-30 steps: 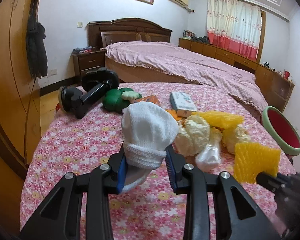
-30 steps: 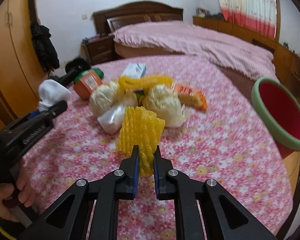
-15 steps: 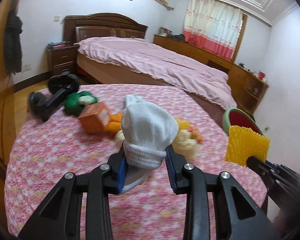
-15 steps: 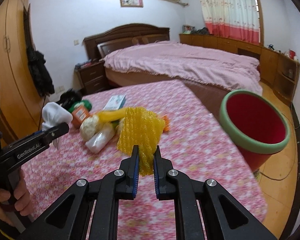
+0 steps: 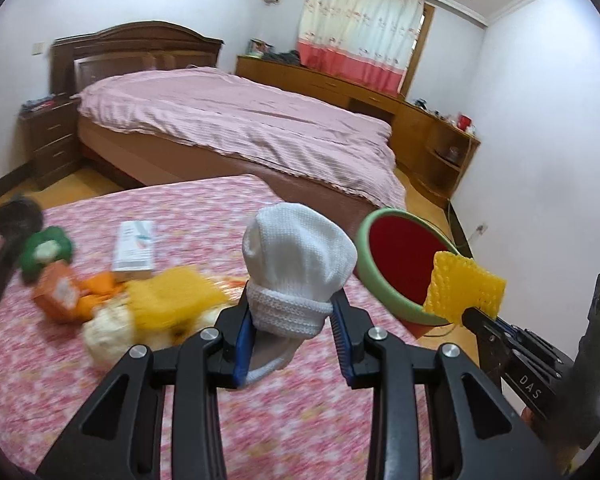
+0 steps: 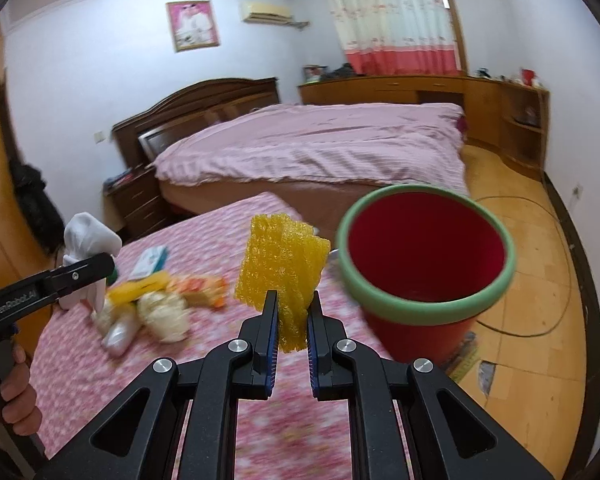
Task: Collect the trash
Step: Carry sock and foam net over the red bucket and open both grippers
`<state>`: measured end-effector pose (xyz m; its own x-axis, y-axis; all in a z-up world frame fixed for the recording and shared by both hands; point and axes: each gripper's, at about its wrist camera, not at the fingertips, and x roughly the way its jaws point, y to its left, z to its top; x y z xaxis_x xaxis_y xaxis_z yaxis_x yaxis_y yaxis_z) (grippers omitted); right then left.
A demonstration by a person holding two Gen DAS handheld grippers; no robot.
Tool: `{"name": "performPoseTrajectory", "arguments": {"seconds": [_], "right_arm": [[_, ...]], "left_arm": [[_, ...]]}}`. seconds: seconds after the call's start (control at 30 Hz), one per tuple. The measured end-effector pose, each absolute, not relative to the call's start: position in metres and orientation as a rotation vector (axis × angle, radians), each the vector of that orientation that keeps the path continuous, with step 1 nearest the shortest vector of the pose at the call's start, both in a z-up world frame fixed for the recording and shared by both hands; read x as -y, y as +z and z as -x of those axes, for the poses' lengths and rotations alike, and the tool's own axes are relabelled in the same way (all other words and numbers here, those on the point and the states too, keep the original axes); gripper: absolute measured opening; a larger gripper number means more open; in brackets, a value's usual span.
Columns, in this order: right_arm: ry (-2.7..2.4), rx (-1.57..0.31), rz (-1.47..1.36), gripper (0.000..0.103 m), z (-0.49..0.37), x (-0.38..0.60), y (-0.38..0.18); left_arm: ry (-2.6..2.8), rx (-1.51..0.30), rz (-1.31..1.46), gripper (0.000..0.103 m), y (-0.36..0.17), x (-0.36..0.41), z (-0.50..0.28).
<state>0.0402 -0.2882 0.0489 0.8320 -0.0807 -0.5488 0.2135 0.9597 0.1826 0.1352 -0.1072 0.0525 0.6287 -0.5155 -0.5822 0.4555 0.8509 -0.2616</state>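
My left gripper (image 5: 293, 312) is shut on a white sock (image 5: 298, 256), held above the floral bedspread (image 5: 100, 380). My right gripper (image 6: 293, 312) is shut on a yellow foam net (image 6: 282, 264), held just left of a red bin with a green rim (image 6: 424, 256). The bin also shows in the left wrist view (image 5: 404, 264), with the foam net (image 5: 464, 286) over its near rim. The sock also shows at the left of the right wrist view (image 6: 90, 236).
Loose trash lies on the bedspread: yellow net (image 5: 172, 296), white foam wads (image 5: 108, 328), an orange carton (image 5: 58, 292), a white box (image 5: 136, 246), a green item (image 5: 46, 250). A black dumbbell (image 5: 12, 232) lies far left. A pink bed (image 5: 236, 120) stands behind.
Both grippers have swung right toward the bin with their loads. The trash pile has slid to the left in both views, and the bin is now closer.
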Motion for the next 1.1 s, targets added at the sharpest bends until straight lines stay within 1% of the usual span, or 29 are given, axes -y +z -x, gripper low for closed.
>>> {"name": "performPoseTrajectory", "arguments": {"seconds": [0.3,0.63,0.93,0.97,1.03,1.1], "right_arm": [[-0.272,-0.587,-0.326,0.012,-0.046,0.357,0.033],[-0.354,-0.621,-0.399,0.012,-0.058,0.411,0.008],[-0.375,-0.640,-0.433,0.013,-0.073,0.438,-0.012],[-0.373,-0.640,-0.431,0.013,-0.074,0.439,-0.013],[-0.369,-0.638,-0.425,0.014,-0.077,0.440,-0.014],[-0.364,-0.640,-0.428,0.015,-0.079,0.440,-0.015]], "left_arm": [[-0.673,-0.749,0.022,0.035,0.043,0.192,-0.151],[-0.776,-0.830,-0.062,0.035,0.015,0.285,-0.168],[-0.810,-0.884,-0.114,0.035,-0.011,0.327,-0.184],[-0.811,-0.885,-0.121,0.037,-0.013,0.330,-0.184],[-0.810,-0.884,-0.132,0.048,-0.017,0.334,-0.184],[-0.801,-0.877,-0.135,0.053,-0.017,0.336,-0.185]]}}
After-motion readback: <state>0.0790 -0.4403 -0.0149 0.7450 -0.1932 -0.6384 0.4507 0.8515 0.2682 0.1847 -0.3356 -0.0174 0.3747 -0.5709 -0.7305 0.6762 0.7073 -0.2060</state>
